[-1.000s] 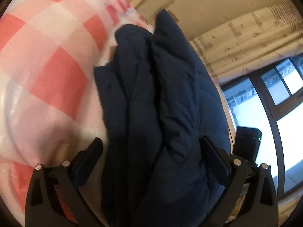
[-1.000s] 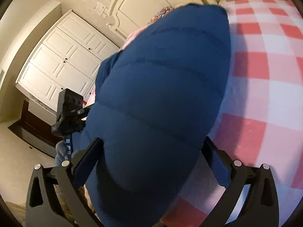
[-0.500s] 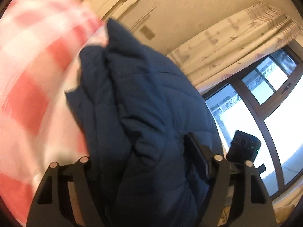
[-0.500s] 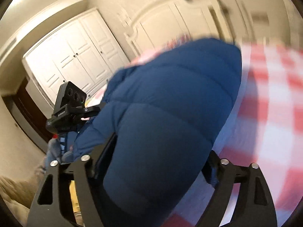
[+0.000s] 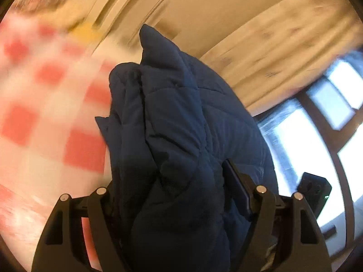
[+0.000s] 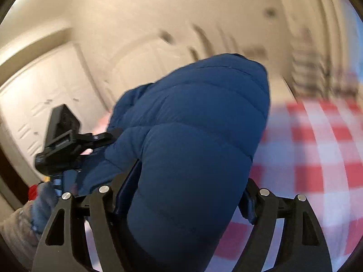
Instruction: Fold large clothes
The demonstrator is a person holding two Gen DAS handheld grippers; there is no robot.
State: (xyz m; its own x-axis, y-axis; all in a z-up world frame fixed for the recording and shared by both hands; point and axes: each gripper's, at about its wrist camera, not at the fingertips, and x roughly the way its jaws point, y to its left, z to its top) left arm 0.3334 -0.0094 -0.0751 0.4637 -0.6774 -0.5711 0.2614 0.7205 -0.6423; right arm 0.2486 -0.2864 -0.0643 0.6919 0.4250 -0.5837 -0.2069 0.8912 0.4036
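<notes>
Gripping the navy puffer jacket (image 5: 181, 136) from both ends: left gripper (image 5: 179, 195) and right gripper (image 6: 181, 195) have just been closing, jaws now pinching thick quilted folds. Jacket bulges up between each pair of fingers, held above the red-and-white checked bedspread (image 6: 317, 154). Curtain (image 5: 283, 52) behind the jacket; background blurred.

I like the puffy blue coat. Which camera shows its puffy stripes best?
The right wrist view. There the blue coat is brightly lit, so its rounded quilted bands stand out between the right gripper's fingers. In the left wrist view the coat looks dark and bunched in folds inside the left gripper, with only faint stitching.
</notes>
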